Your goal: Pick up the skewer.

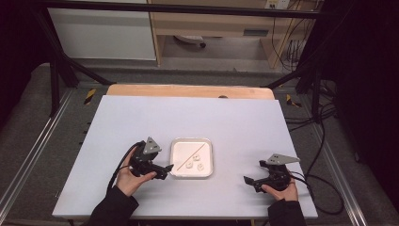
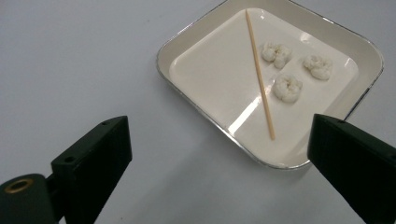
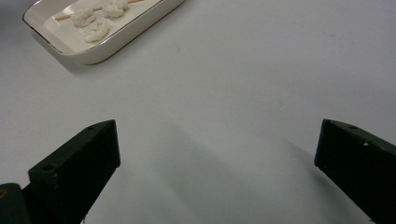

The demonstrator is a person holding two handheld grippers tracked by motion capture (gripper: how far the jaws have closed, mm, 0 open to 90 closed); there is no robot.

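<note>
Both tools gape empty: the left tool (image 1: 165, 168) just beside the white square tray (image 2: 198, 32) holding a wooden skewer (image 2: 259, 74) and three dumplings (image 2: 287, 87), the right tool (image 1: 248, 180) apart on the counter (image 1: 141, 117).

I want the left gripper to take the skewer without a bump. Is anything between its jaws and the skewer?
Only the tray's near rim. The left gripper is open beside it, and the skewer lies bare across the tray, with three white pieces beyond it.
</note>
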